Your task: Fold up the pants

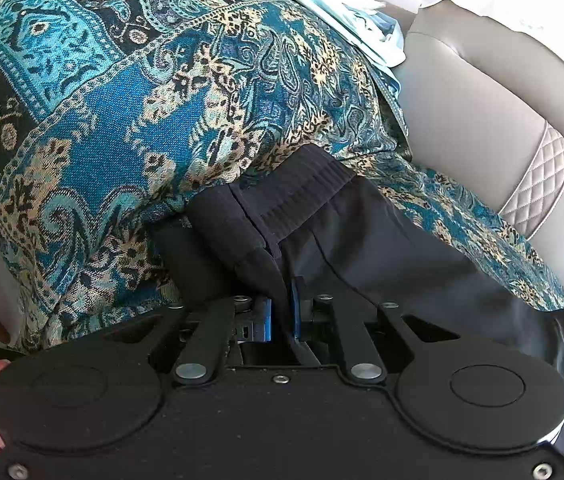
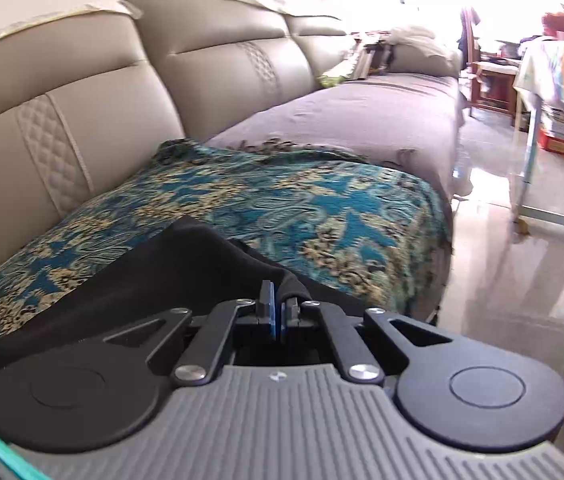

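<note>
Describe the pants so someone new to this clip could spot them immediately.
Start at the grey sofa and find the blue patterned throw covering its seat. The pants lie on that throw: plain black with a ribbed waistband, the only unpatterned dark fabric there.

A home living room. A long grey leather sofa with quilted stitched panels runs along a pale wall, its seat spread with a teal paisley throw. Glossy floor tiles lead towards what seems to be a cloth-covered table and a wooden chair, washed out by daylight.
</note>
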`<state>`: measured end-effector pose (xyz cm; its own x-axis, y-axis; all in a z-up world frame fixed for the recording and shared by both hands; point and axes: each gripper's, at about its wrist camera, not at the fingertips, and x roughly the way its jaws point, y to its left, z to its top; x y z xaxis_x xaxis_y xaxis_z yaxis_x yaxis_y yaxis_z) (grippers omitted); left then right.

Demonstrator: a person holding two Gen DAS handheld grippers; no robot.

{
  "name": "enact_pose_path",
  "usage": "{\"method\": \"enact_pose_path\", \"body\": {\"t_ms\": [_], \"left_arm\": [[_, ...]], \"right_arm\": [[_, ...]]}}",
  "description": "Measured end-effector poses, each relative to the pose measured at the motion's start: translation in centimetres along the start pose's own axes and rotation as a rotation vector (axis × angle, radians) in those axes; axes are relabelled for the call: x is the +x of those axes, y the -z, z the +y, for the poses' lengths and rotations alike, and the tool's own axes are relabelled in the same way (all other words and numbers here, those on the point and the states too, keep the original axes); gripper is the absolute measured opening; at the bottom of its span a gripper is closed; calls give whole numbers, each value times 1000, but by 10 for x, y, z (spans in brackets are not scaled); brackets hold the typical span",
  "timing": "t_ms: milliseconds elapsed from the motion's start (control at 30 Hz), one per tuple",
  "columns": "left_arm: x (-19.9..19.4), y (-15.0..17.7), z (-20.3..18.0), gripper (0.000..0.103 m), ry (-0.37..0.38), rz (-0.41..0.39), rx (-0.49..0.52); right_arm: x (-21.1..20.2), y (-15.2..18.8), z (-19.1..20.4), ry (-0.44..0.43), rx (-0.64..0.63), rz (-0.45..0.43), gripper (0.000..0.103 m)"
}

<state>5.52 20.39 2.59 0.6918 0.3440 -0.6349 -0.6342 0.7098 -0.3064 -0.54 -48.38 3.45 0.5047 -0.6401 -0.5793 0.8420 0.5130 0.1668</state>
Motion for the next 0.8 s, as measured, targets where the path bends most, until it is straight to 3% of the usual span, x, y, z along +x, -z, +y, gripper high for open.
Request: {"method": "enact_pose_path", "body": {"t_ms": [167, 267, 500, 600, 700, 800], "left_arm": [[0, 0, 0, 12, 4, 2, 8], [1, 0, -1, 12, -3, -1, 24], [1, 0, -5, 12, -23, -7, 28], [1, 0, -3, 12, -22, -9, 20], [1, 1, -2, 12, -22, -13, 22], [1, 1, -1, 11, -15, -13, 17]], "right_arm": [[3, 0, -9, 10, 32, 4, 10], [11, -7, -20, -67, 92, 3, 13], [62, -54, -12, -145, 214, 155, 11], [55, -84, 19, -181, 153, 109, 6], [15, -106, 55, -272, -3, -23, 4], [-28, -106, 61, -335, -96, -125, 4]]}}
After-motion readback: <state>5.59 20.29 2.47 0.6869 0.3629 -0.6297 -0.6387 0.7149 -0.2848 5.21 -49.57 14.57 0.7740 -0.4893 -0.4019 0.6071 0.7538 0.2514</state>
